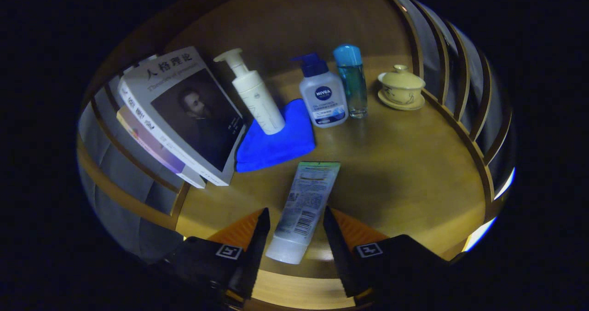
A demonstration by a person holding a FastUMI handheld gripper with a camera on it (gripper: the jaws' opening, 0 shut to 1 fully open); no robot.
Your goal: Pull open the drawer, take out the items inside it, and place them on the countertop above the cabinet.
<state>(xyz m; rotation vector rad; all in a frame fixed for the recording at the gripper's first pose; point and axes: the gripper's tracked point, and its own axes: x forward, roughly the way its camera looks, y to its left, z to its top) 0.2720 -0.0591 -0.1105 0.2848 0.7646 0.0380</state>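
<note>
A white tube point(306, 200) with a green crimped end lies flat on the wooden countertop point(405, 164). Its cap end sits between my fingers and its crimped end points away from them. My gripper point(296, 212) is open, and a narrow gap shows between the tube and each black finger point(257, 242). Neither finger presses on the tube.
Beyond the tube lie a folded blue cloth point(276, 143), a white pump bottle point(255, 97) standing on it, a white bottle with a blue pump point(322, 97), a clear blue bottle point(352, 81) and a yellow lidded cup on a saucer point(401, 88). Stacked books point(184, 113) lean to the left. Wooden slats point(464, 95) ring the countertop.
</note>
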